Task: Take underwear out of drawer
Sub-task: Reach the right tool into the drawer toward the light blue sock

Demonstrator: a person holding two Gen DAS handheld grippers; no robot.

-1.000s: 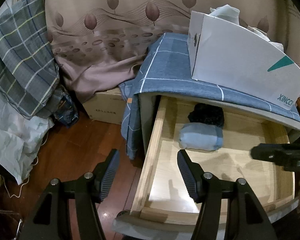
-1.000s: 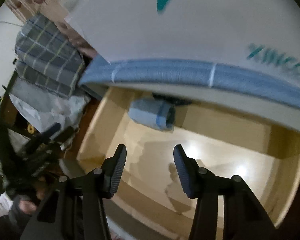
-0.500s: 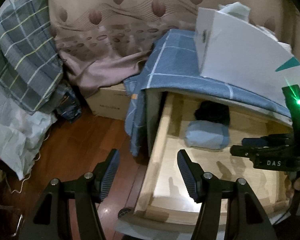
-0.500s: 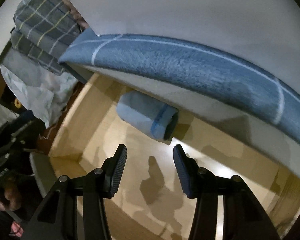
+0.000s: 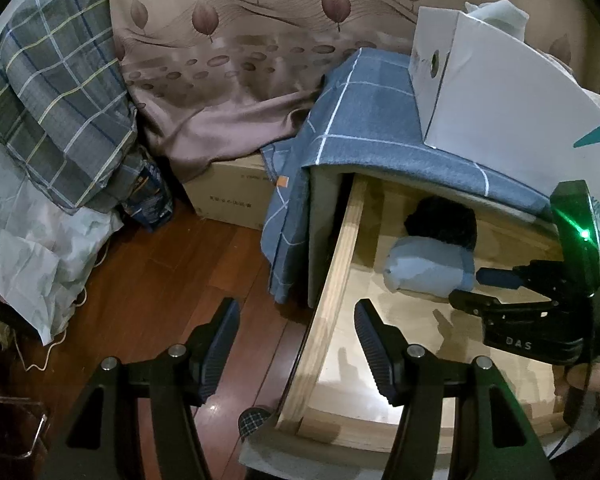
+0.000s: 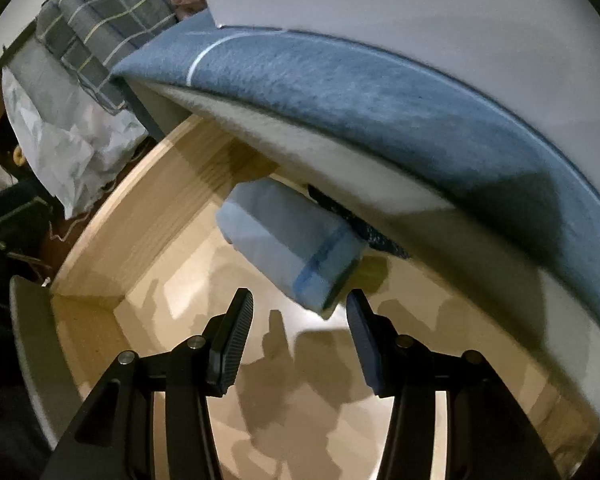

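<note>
Jaws standing apart and empty on the right gripper (image 6: 300, 334), reaching into the drawer (image 6: 112, 236) with the pale blue roll (image 6: 288, 240) lying just ahead. Needing to straddle the roll's near end squarely before closing, staying clear of the black bundle (image 5: 440, 220) behind it. Left gripper (image 5: 296, 340) hovering wide open over the drawer's side, holding nothing.

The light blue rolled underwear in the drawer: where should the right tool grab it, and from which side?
Grip the light blue roll across its middle, coming down from above over the drawer's open front. It lies on its side, half under the cabinet top, so only the near part is reachable. The right tool, open, is probably lined up over the banded end; avoid the black item behind it.
</note>
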